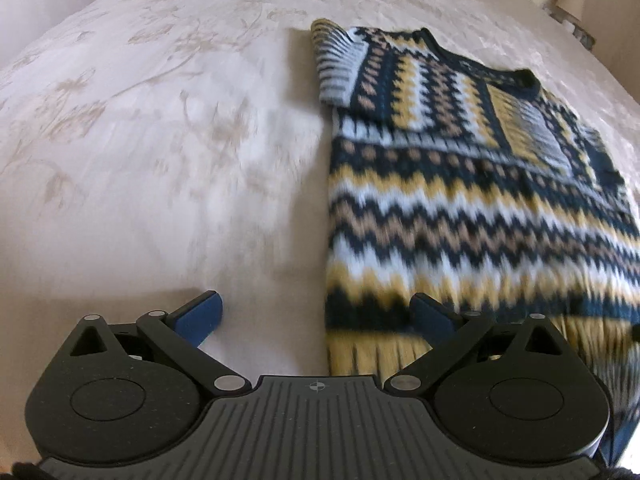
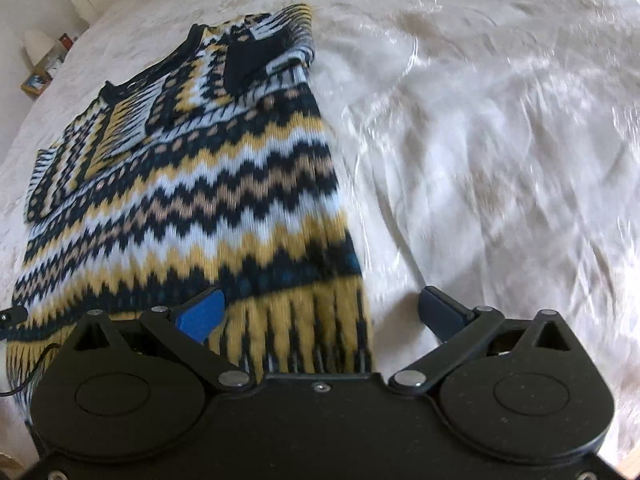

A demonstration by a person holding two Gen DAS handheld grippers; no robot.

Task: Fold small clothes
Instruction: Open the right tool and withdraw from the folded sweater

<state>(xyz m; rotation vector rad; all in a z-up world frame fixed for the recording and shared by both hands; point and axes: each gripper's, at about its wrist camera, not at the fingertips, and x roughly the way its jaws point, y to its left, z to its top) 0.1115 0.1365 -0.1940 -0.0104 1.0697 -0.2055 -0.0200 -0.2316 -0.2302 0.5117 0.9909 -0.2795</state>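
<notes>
knitted sweater (image 1: pixel 460 200) is lying sleeves-in on the bed (image 1: pixel 160 140); both grippers, left (image 1: pixel 316 316) and right (image 2: pixel 320 312), are hovering wide-fingered, empty, over its hem corners. pinching both layers evenly should help.

My left gripper (image 1: pixel 316 314) is matte black: two round speckled discs, angled link arms with silver pivot screws, and a ribbed grey centre plate bearing a small crosshair mark. Its fingers (image 1: pixel 204 312) carry blue pads. My right gripper (image 2: pixel 320 312) has the same black build, a plain centre with one screw, and a thin black cable (image 2: pixel 28 372) alongside.
</notes>
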